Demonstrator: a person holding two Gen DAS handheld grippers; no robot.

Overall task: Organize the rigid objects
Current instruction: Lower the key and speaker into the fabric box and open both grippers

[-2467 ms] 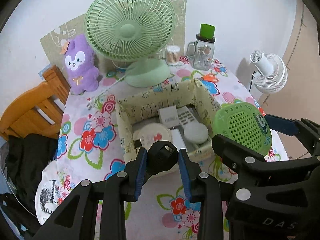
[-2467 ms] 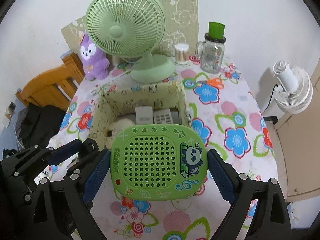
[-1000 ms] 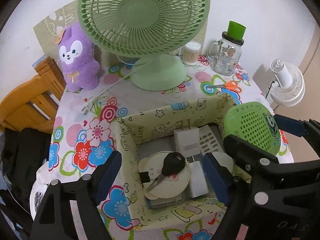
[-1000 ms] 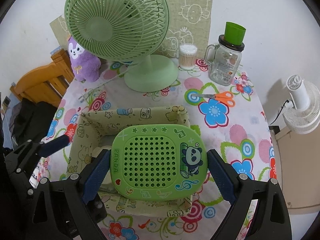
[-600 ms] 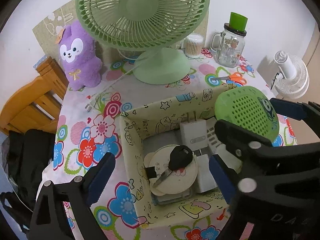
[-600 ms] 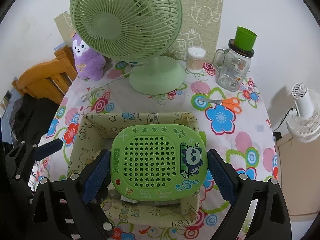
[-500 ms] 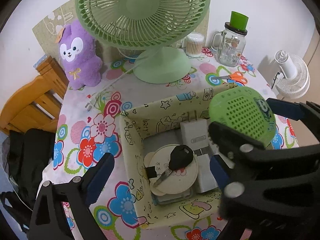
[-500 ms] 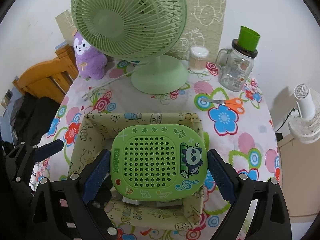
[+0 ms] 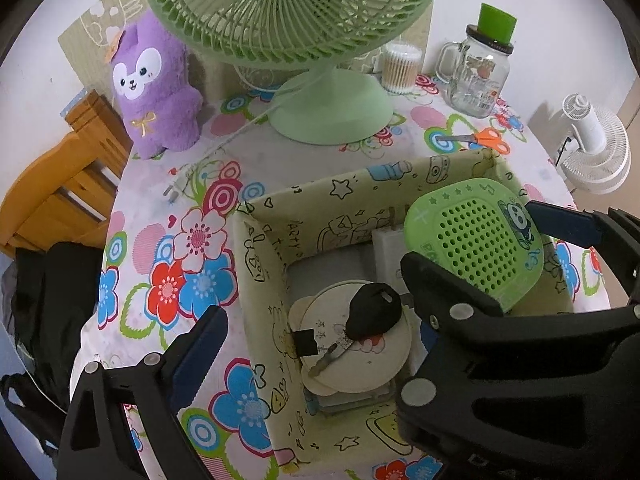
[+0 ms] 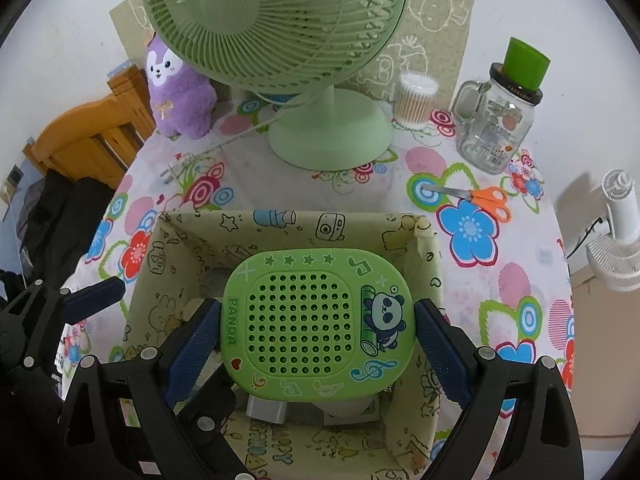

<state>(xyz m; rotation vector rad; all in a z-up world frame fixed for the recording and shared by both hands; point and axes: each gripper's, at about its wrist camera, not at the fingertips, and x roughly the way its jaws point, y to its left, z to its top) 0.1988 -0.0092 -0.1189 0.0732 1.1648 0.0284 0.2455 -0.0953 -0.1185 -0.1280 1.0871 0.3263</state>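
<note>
Floral tablecloth [image 10: 472, 184], white wall [image 10: 560, 8], right gripper [image 10: 316, 334] clamping green speaker [image 10: 316, 324], left gripper [image 9: 316, 344] spread.

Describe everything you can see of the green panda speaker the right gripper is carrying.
The green panda speaker is a rounded-rectangle plastic case with a perforated grille, "PANDA" lettering down one side, a panda sticker, and embossed stars and music notes. The right gripper clamps it by its two side edges, blue pads pressed against them, face toward the camera. It hangs over the open fabric storage box; the left wrist view shows it tilted over the box's right side, above the items inside.
</note>
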